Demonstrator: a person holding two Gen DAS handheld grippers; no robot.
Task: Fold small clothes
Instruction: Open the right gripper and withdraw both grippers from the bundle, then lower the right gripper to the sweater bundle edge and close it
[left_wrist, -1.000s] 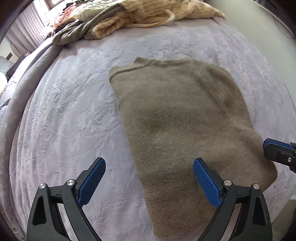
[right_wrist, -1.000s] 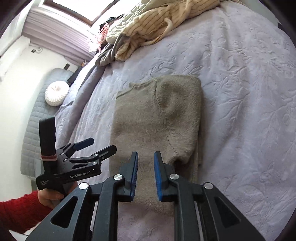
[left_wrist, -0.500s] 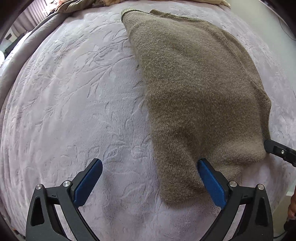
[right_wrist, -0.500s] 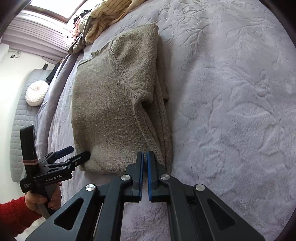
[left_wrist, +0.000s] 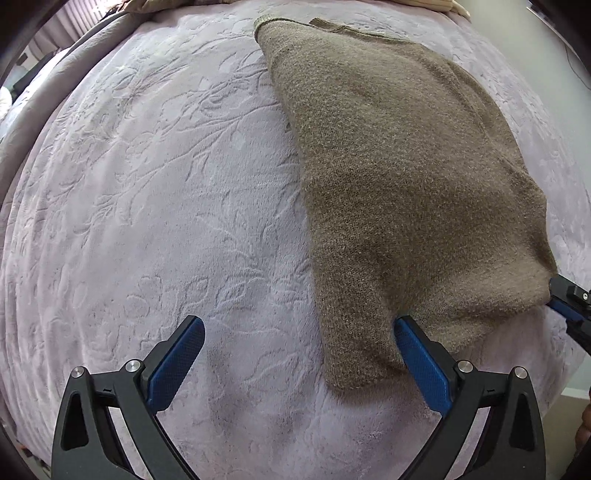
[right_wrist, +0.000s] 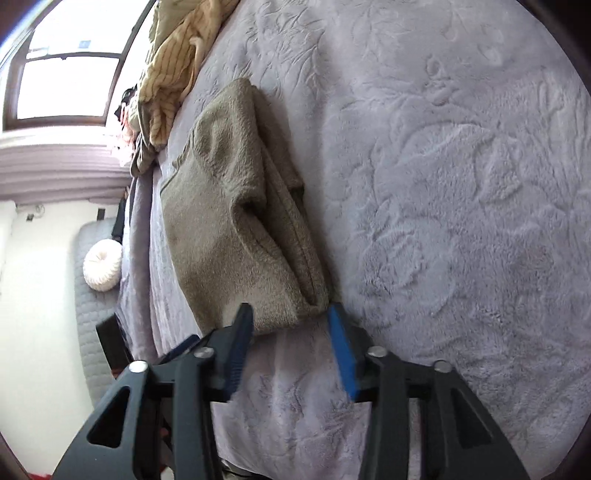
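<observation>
Right gripper (right_wrist: 290, 310) is a bit motion-blurred, especially its left finger. The jaws have just been opening and stand apart, with the near corner of the sweater (right_wrist: 229, 229) poking in between them. I can't tell if the pads actually touch the knit. In the left wrist view that gripper is cut off at the right edge, so only its tips show by that same corner.

Left gripper (left_wrist: 297, 321) is spread as wide as it goes and gripping nothing. Its right finger is at the sweater's near edge, and the other near corner lies between the fingers.

The sweater is a fuzzy olive-brown knit, folded lengthwise into a long strip. It lies flat on the embossed lilac bedcover (left_wrist: 166, 184), with stacked layers and a sleeve fold showing on its right side.

Further back is a pile of clothes (right_wrist: 173, 66), mostly cropped.
</observation>
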